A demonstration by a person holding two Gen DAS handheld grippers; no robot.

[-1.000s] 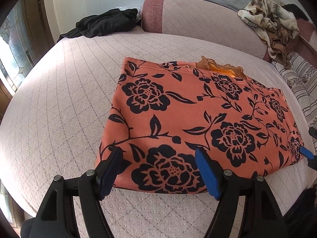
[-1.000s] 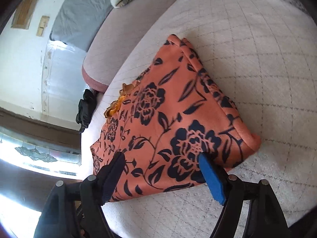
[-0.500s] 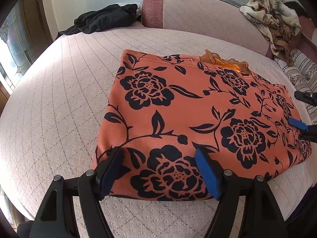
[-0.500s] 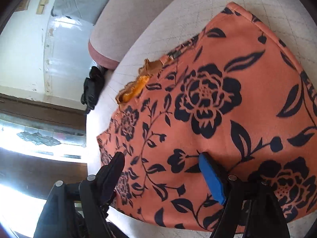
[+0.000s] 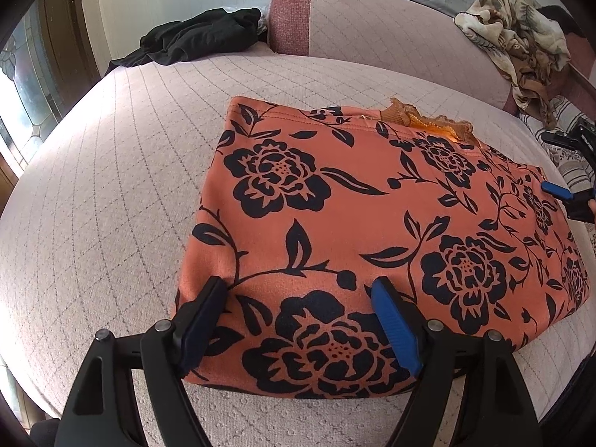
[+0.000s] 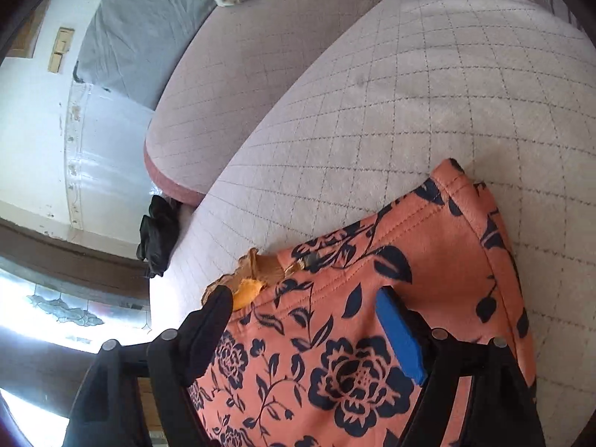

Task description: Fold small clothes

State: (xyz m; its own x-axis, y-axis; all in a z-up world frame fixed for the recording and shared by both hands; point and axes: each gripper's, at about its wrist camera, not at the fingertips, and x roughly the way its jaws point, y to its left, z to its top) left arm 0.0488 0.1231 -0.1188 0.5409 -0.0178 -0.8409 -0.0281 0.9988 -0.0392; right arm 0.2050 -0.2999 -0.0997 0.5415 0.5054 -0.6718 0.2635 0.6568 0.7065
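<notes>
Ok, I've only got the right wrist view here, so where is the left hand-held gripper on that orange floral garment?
Observer: The left hand-held gripper hangs over the near left corner of the orange floral garment. Its jaws are opening, with no fabric pinched between them.
Operator: And is the garment's near edge lying flat?
Observer: Yes, that edge runs straight along the quilted bed cover, with no corner turned up.
</notes>
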